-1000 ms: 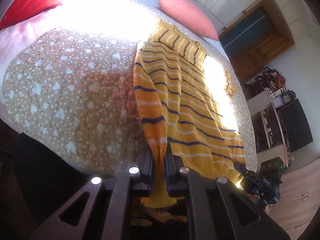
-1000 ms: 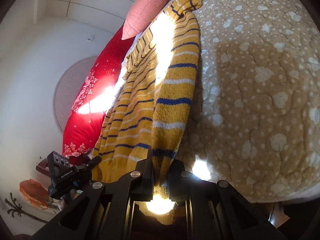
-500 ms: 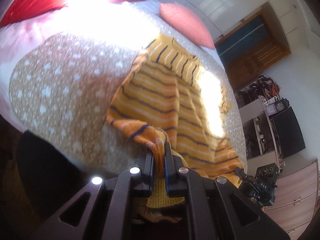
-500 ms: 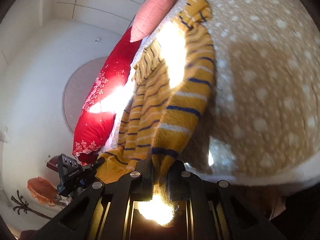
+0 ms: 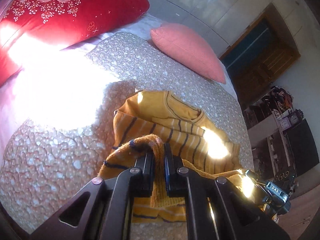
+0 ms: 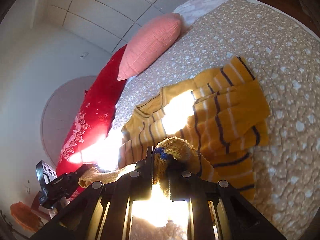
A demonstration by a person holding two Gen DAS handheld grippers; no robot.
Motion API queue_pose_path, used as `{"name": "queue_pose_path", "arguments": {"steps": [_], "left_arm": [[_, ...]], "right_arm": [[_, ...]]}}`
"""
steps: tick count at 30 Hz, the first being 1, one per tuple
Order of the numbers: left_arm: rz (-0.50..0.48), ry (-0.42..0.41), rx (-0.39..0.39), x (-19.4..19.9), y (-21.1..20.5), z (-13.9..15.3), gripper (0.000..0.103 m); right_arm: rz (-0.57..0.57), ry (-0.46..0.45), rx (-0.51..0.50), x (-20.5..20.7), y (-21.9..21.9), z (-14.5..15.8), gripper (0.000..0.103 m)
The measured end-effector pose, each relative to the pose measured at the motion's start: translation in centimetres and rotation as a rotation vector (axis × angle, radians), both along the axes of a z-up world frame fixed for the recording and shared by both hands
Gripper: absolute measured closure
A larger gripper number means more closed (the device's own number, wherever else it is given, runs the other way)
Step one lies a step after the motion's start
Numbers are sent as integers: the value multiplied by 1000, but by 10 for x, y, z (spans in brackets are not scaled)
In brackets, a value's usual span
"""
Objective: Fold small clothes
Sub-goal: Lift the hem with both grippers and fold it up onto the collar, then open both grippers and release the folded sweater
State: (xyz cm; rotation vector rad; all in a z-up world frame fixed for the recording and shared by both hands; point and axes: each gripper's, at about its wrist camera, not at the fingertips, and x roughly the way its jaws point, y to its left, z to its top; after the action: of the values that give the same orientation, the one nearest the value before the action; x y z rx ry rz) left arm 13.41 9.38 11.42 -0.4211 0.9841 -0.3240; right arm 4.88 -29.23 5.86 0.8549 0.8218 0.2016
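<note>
Closest in the left wrist view, the left gripper (image 5: 159,156) has its jaws squeezed tight on a bunched bit of the yellow striped sweater (image 5: 180,138). The knit pokes up between the jaws and hangs down behind them. In the right wrist view, the right gripper (image 6: 162,160) does the same thing: its jaws pinch a thick lump of the sweater (image 6: 220,120), with a blue stripe showing right at the tips.

Just past the jaws, the sweater lies on the bed, folded over on itself. The bottom part is up in the grippers and sits over the top part. The neck hole (image 5: 184,110) faces away from the grippers. A folded sleeve (image 6: 240,92) lies on the body of the sweater. Bright sun patches fall across the knit.

Under the sweater is a tan blanket (image 5: 50,160) with little white hearts. Farther off, a pink pillow (image 5: 186,48) rests at the head of the bed. Beside it is a big red pillow (image 5: 70,10) with white flowers. Behind them is a pale tiled wall (image 6: 90,20).
</note>
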Motion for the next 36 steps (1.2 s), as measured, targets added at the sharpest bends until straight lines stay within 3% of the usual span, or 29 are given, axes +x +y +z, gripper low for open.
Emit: {"name": "queue_pose_path", "arguments": {"steps": [4,6,10,11,16,19,23,28,33,36], "left_arm": [[-5,13,45,31,-17,-12,95],[-3,27,49,49,-23,-19,94],[64,84,6,88,-20,-40,89],[82,107,-12,98,-18,-48,87],[176,164,-75,135,2,-73,77],[196,183,-96,142,14,-81,72],[174,169,-80,133,21,-72,65],[84,108,-20,101,12,-49,53],[-39,61,154,55,0,-37,48],[-58,43,229,27,7,-39,40]], "right_arm": [[-21,50,47,28,-14,-16,89],[-26,55,118,40,-23,-24,86],[-65,53,269,71,-41,-41,52],[-87,61,295,79,-47,-47,49],[-242,92,369,105,-78,-72,44],[-280,111,335,115,-89,-74,43],[-226,47,139,113,-83,-37,41],[-52,2,-249,90,-35,8,41],[39,75,-558,48,7,-5,41],[30,93,-610,17,6,-22,41]]}}
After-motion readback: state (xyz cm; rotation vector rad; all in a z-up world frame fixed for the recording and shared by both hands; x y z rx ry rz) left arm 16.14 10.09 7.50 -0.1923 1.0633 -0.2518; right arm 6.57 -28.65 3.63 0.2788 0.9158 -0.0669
